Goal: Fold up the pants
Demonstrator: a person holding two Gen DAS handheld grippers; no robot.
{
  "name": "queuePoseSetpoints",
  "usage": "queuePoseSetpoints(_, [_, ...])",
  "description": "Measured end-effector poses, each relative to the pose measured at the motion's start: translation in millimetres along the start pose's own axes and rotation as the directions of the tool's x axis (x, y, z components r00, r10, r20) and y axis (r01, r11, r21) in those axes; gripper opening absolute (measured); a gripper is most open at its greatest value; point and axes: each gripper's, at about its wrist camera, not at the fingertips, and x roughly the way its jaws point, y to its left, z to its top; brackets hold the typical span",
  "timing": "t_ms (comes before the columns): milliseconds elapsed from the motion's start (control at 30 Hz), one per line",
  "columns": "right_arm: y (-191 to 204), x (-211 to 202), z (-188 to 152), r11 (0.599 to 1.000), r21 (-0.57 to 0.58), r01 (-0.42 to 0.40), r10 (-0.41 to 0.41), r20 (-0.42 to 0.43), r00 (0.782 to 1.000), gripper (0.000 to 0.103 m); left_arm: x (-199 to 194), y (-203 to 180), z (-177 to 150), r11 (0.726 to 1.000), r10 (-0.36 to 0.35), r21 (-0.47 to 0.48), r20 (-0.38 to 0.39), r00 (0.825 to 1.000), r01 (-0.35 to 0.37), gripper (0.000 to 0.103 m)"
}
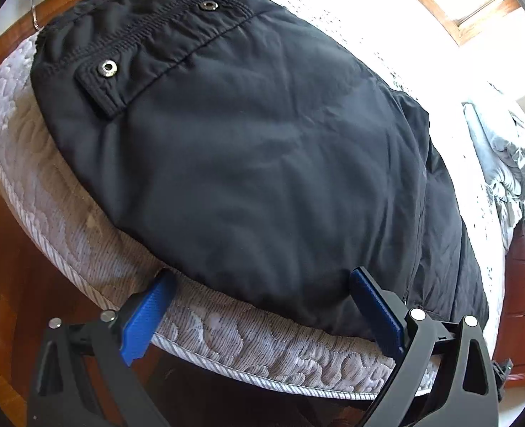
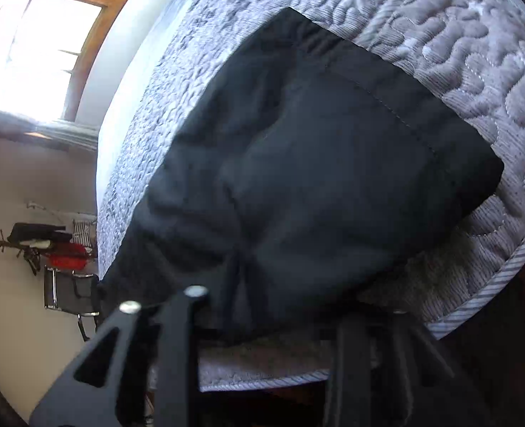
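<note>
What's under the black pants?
The black padded pants lie on a grey quilted mattress, which shows around their edges. Whatever is directly beneath the fabric is covered and cannot be seen.

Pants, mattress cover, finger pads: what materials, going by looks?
Pants: likely thin synthetic weave, matte with faint sheen, fine wrinkles, metal snaps.
Mattress cover: quilted grey fabric, raised stitched swirls, ribbed edge piping.
Finger pads: blue ridged plastic or rubber, can't tell which.

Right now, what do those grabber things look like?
The left hand-held gripper has two flat, ribbed blue pads on black plastic arms with triangle cut-outs and round silver screws. The right hand-held gripper shows the same black arms and silver screws; it is blurred, and its pads are not visible.
</note>
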Motion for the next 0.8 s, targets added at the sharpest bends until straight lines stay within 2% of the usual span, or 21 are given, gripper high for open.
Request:
queuePoseSetpoints(33, [0, -4, -2, 1.000, -0.008, -0.006, 0.006, 0.001, 1.000, 0.041, 0, -6, -1, 1.000, 0.009, 0.004, -0.002, 1.000, -0.009, 0.099])
queuePoseSetpoints(67, [-1, -8, -2, 1.000, -0.009, -0.010, 0.010, 0.002, 1.000, 0.052, -1, -8, -2, 1.000, 0.014, 0.008, -0.007, 1.000, -0.014, 0.099])
queuePoseSetpoints(100, [1, -14, -3, 1.000, -0.007, -0.015, 0.015, 0.005, 1.000, 0.059, -2, -11, -1, 1.000, 0.016, 0.011, -0.010, 1.000, -0.016, 0.099])
queuePoseSetpoints(200, [-3, -25, -9, 0.999, 0.008, -0.047, 0.047, -0.008, 0.999, 0.067, -15, -7, -3, 1.000, 0.013, -0.001, -0.021, 1.000, -0.013, 0.099])
queuePoseSetpoints(333, [-11, -27, -14, 0.995, 0.043, -0.094, 0.095, -0.038, 0.995, 0.070, -27, 14, -6, 0.995, 0.011, -0.102, -0.008, 1.000, -0.012, 0.099])
queuePoseSetpoints(400, [-14, -24, -18, 0.996, 0.029, -0.088, 0.090, -0.047, 0.995, 0.077, -27, 24, -6, 0.990, 0.018, -0.140, -0.004, 1.000, -0.018, 0.099])
queuePoseSetpoints(500, [-20, -15, -16, 0.996, 0.057, -0.072, 0.076, -0.060, 0.995, 0.077, -23, 39, -6, 0.980, 0.009, -0.197, -0.023, 1.000, -0.014, 0.099])
queuePoseSetpoints(533, [-23, -12, -14, 0.995, 0.067, -0.072, 0.075, -0.058, 0.995, 0.077, -21, 42, -4, 0.979, -0.010, -0.206, -0.022, 1.000, 0.005, 0.099])
queuePoseSetpoints(800, [-42, 3, 11, 0.987, 0.140, -0.076, 0.079, -0.013, 0.997, 0.074, -9, 50, 9, 0.968, -0.008, -0.251, -0.017, 1.000, 0.003, 0.099])
